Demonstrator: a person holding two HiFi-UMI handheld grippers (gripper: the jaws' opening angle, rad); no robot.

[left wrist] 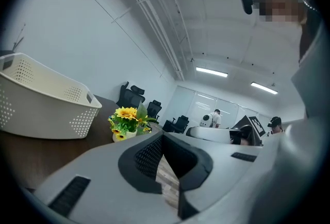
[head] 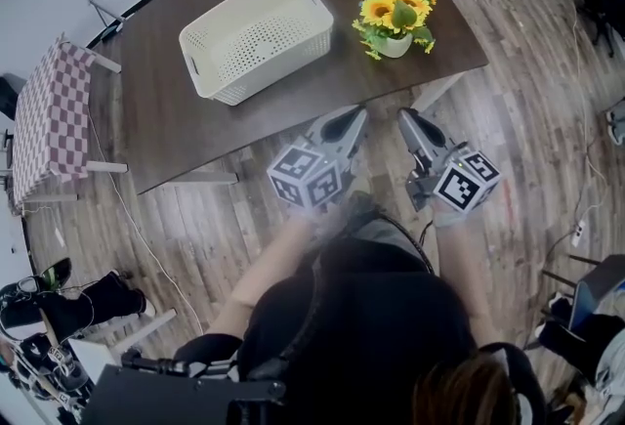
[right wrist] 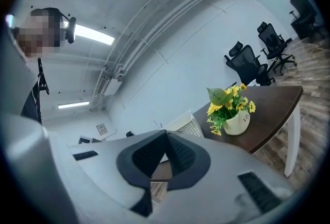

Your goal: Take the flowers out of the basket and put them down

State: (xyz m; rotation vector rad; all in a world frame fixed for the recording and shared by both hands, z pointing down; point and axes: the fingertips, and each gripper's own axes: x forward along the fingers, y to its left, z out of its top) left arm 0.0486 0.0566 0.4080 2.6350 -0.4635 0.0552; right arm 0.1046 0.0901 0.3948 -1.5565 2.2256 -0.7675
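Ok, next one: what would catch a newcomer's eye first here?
The pot of yellow sunflowers stands out, upright near the right end of the dark table. It is apart from the white perforated basket to its left, which looks empty. The left tongs and right tongs are both shut on nothing, held side by side off the table's near edge, close to the person's body.

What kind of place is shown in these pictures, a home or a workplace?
Most likely an office or open workspace: black swivel chairs stand on a wooden floor, strip lights run along the ceiling, and what look like glass partitions close the far end.
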